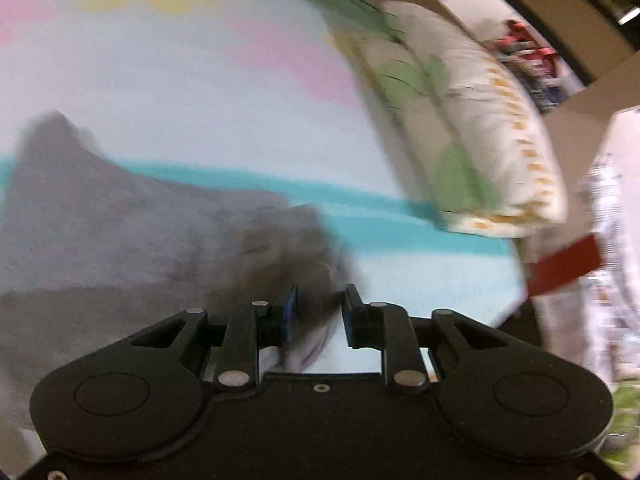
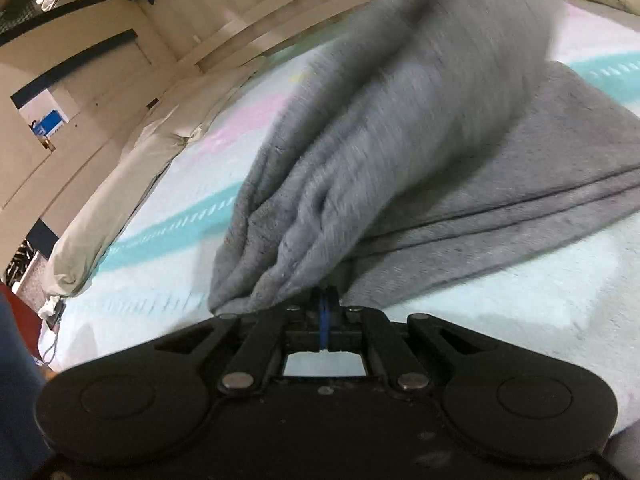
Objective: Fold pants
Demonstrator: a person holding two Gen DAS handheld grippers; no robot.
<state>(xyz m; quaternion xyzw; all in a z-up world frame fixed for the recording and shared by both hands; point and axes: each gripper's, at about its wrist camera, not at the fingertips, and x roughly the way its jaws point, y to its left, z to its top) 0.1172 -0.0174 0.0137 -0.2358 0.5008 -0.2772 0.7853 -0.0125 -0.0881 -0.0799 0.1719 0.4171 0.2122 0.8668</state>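
Pants (image 1: 132, 232) lie on the bedsheet (image 1: 200, 80), left of the pillow (image 1: 472, 128); the pillow sits on the bedsheet's far-right edge.

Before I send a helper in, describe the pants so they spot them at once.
On the bed's pastel striped sheet, near the leaf-print pillow, lie the gray pants. They are the only plain gray, bunched fabric there.

My left gripper (image 1: 320, 312) is matte black plastic: two rounded lobes with circular recesses, linkage bars pinned by silver rivets, small screws along the base. Its jaws carry blue pads, I think, though blur softens them. My right gripper (image 2: 326, 304) has the same black body, dusty, with identical rivets and blue-edged jaws.
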